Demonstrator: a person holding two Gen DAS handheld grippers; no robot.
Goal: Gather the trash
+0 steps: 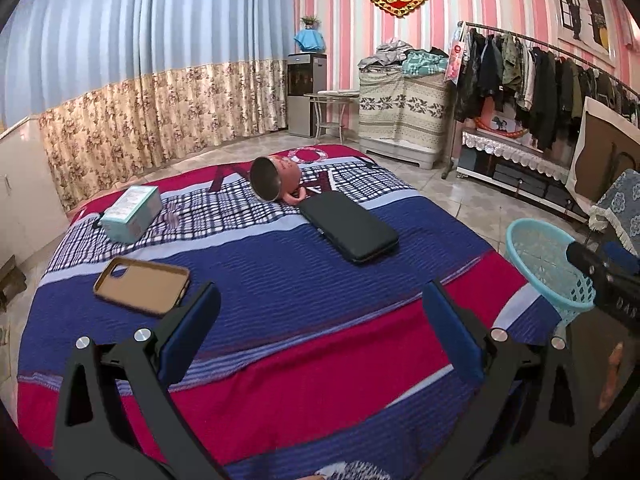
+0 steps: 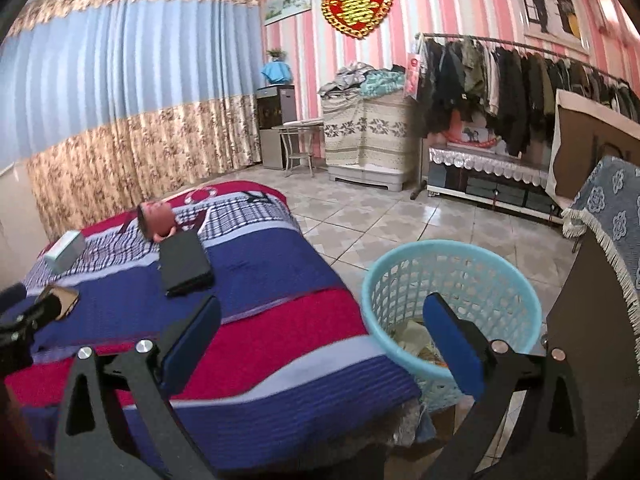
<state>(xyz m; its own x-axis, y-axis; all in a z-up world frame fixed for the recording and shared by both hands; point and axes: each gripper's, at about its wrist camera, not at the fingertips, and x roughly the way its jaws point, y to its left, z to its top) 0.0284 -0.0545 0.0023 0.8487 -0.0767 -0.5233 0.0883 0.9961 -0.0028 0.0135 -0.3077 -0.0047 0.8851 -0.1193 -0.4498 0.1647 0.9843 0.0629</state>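
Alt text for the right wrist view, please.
The open right gripper hovers empty between a striped bedspread and a light blue basket holding some trash; a black case and pink cup lie on the bed.

A light blue plastic basket [image 2: 452, 276] stands upright on the tiled floor, just beside the corner of the bed. Its wall is full of small holes, like a net, and its rim is round and smooth. The top is open. Down at the bottom lies some trash [image 2: 416, 340]: crumpled bits of paper or wrappers, pale with a little orange. It only covers the bottom, so the basket is far from full. From the other side, only part of the basket's rim and wall can be seen.
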